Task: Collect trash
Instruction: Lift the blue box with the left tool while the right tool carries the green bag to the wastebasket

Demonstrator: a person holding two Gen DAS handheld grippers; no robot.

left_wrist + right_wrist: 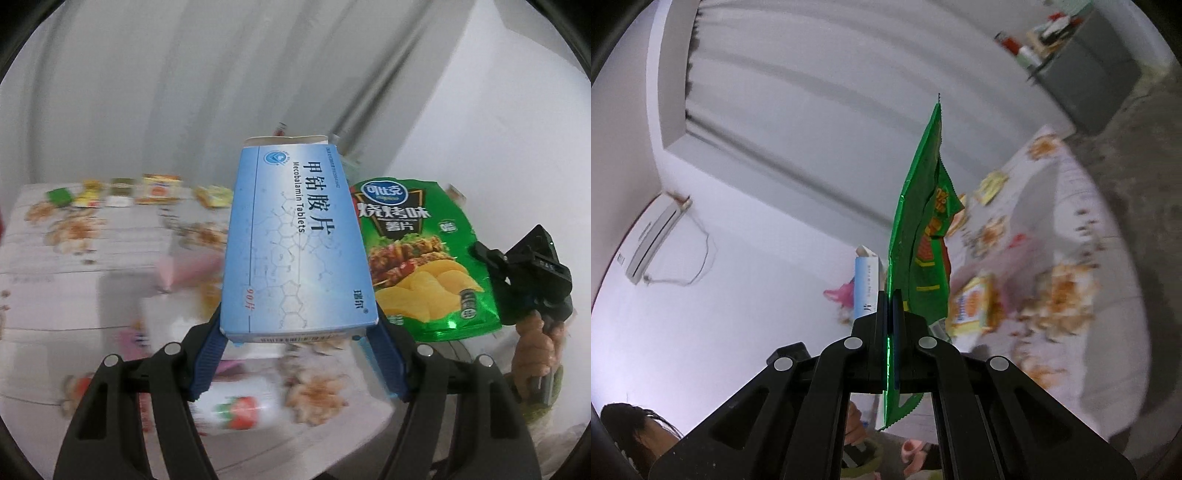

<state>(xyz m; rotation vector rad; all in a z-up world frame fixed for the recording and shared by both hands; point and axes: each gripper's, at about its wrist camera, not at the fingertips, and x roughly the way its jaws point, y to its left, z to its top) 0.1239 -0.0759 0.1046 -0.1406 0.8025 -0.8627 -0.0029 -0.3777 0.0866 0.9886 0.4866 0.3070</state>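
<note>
While the left claw (299, 334) pinches the near end of a blue medicine box (295, 240) between its blue pads, the box stands raised above the counter (74, 258), its open flap at the far end. Just beside it on the right, a green chip bag (421, 258) hangs in the air, pinched at its lower edge by the right claw (891, 306), whose fingers are pressed flat on the foil. Small yellow and green wrappers (155, 190) lie along the counter's far edge, blurred. A can with a strawberry print (236, 411) lies near the front, below the left claw.
</note>
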